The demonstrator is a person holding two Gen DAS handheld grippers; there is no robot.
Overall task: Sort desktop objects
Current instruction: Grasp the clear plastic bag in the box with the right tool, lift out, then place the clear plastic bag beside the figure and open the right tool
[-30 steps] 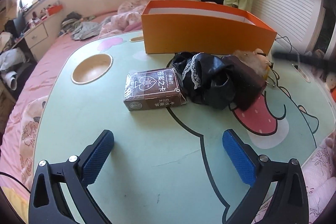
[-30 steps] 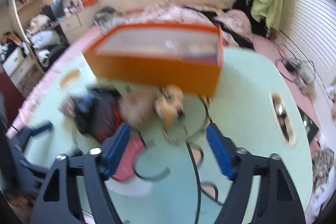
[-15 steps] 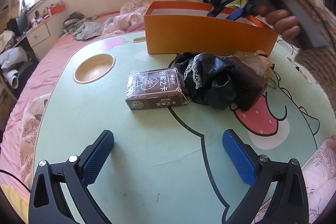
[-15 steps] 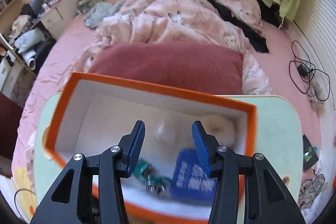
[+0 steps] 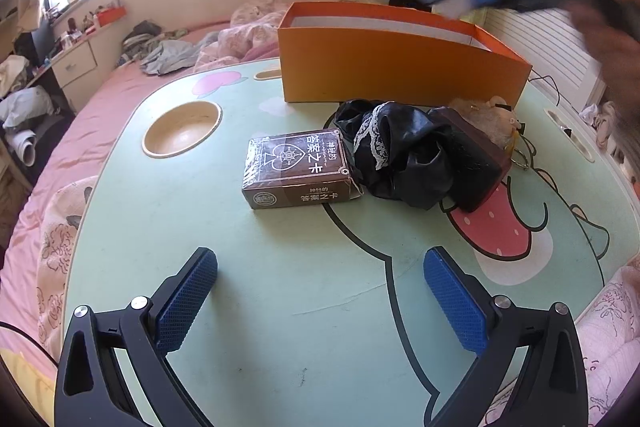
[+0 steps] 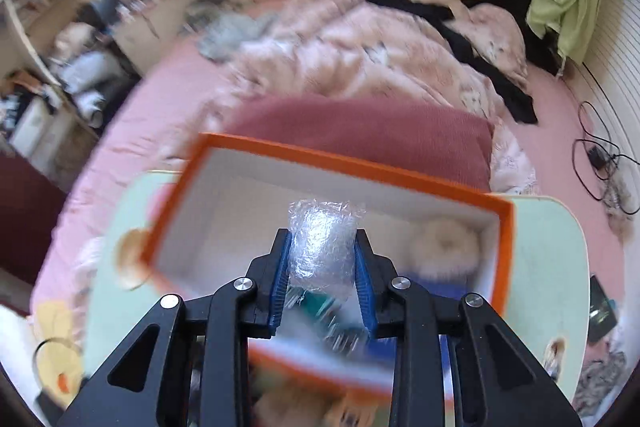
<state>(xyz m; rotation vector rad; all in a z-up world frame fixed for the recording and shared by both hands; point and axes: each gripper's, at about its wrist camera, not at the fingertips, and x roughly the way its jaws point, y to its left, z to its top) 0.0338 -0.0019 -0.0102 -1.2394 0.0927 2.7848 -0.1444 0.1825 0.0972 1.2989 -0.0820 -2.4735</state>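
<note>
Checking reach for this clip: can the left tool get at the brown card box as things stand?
Probably yes: the left tool is open and empty, the brown card box lies ahead on bare green table; only black cloth touches its right end.

Open orange cardboard box (image 5: 400,71) with white inside, far centre of table. Brown card box with white Chinese text (image 5: 298,169) lies flat, centre, just left of crumpled black lace-trimmed cloth (image 5: 400,155). Dark brown pouch (image 5: 476,155) leans against cloth's right side; tan plush toy (image 5: 492,119) behind it. Crinkled clear plastic wrap bundle (image 6: 322,243) clamped between blue pads above the box; white fluffy puff (image 6: 444,241) inside box, right.
</note>
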